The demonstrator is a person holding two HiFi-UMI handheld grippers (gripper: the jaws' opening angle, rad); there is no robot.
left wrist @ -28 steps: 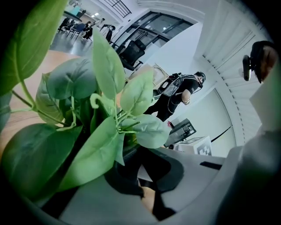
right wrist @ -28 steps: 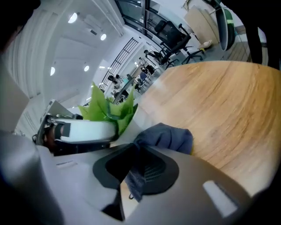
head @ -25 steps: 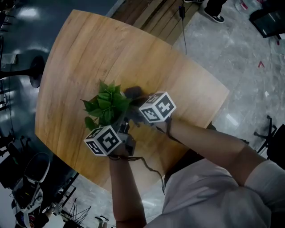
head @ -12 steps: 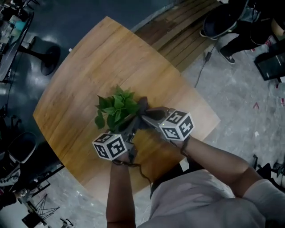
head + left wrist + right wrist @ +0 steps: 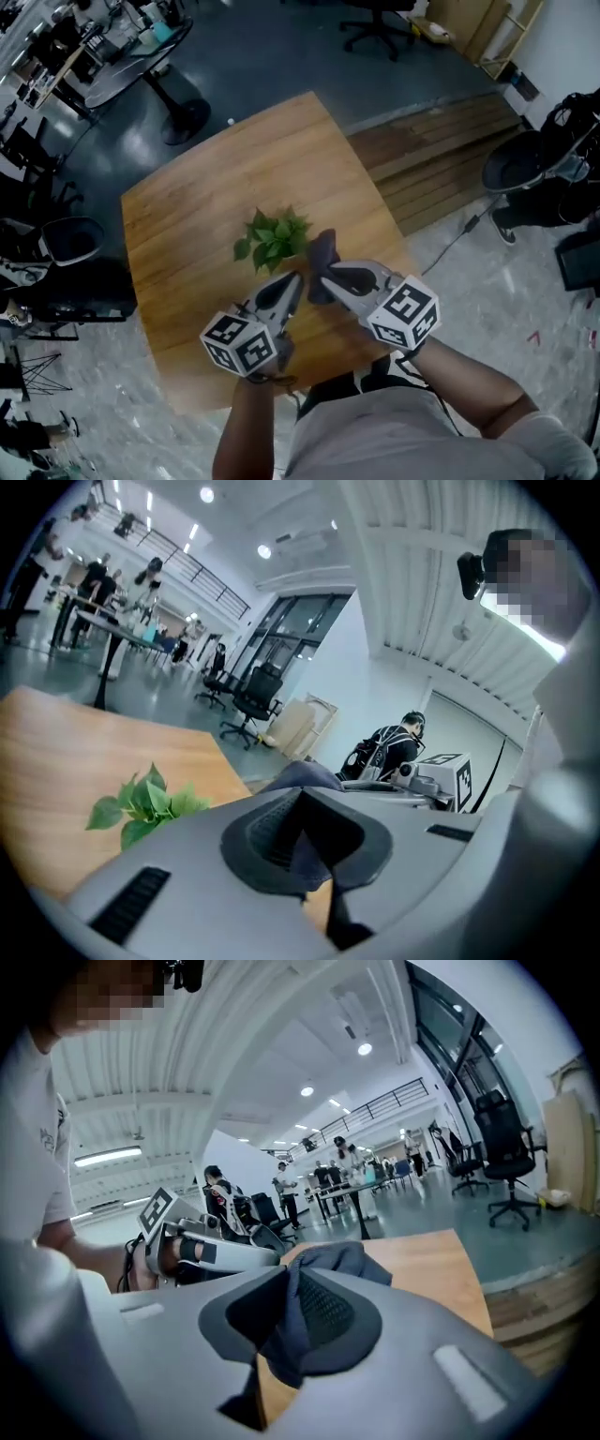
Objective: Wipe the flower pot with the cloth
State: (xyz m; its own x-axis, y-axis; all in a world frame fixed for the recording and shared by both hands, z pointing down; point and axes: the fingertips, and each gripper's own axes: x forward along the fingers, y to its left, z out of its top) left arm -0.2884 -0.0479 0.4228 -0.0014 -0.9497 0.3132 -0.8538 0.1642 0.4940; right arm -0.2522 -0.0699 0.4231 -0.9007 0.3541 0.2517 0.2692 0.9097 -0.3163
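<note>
A small leafy green plant stands mid-table on the wooden table; its leaves hide the flower pot. In the left gripper view the plant sits low left, apart from the jaws. A dark grey cloth hangs just right of the plant, near the table's front. My right gripper is shut on it, and the cloth bunches up above its jaws. My left gripper meets it tip to tip, with a fold of cloth pinched between its pads.
Wooden planks lie on the floor beyond the table's right edge. Office chairs stand at the left and right. A pedestal table is at the back left. A cable trails across the floor.
Both grippers have drawn back from the plant toward the table's near edge, carrying the cloth away from the pot. The head view has lifted and now takes in more of the room.
</note>
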